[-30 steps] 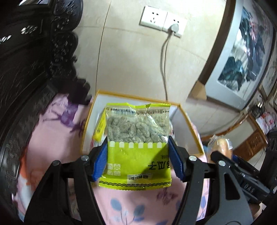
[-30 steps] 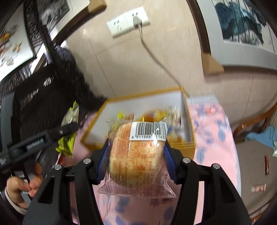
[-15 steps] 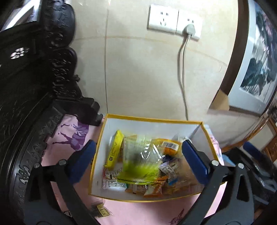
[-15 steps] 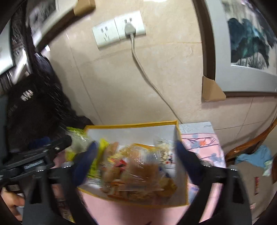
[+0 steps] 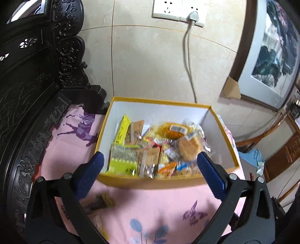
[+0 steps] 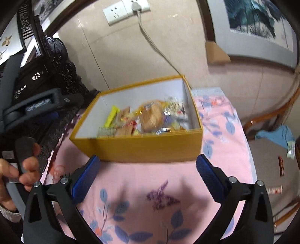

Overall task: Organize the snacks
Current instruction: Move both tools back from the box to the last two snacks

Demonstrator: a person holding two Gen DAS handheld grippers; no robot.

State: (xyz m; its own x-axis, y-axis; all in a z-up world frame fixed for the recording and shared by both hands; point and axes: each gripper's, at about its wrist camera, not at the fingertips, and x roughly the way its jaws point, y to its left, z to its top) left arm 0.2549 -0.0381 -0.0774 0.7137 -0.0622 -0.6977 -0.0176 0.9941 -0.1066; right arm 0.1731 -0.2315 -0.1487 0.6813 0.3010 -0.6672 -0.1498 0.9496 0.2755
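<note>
A yellow box (image 5: 168, 181) with white inner walls sits on the pink cloth and holds several snack packs. The green seed bag (image 5: 123, 159) lies at its near left. The round cake pack (image 5: 189, 148) lies at its near right, also seen as the cake pack (image 6: 151, 117) in the right wrist view. My left gripper (image 5: 150, 165) hangs open over the box's near rim, nothing between its blue pads. My right gripper (image 6: 147, 169) stands open in front of the box (image 6: 138, 148), empty. The other hand-held gripper (image 6: 37, 105) shows at the left.
Dark carved furniture (image 5: 37, 84) borders the left. A tiled wall with a socket (image 5: 178, 9) and cable rises behind the box. Small wrappers (image 5: 105, 201) lie on the pink cloth (image 5: 150, 206) near my left fingers. A wooden chair (image 6: 271, 120) stands at the right.
Both grippers opened and let go: the seed bag and the cake pack dropped into the box. Both grippers then sank a little and drew back from the box.
</note>
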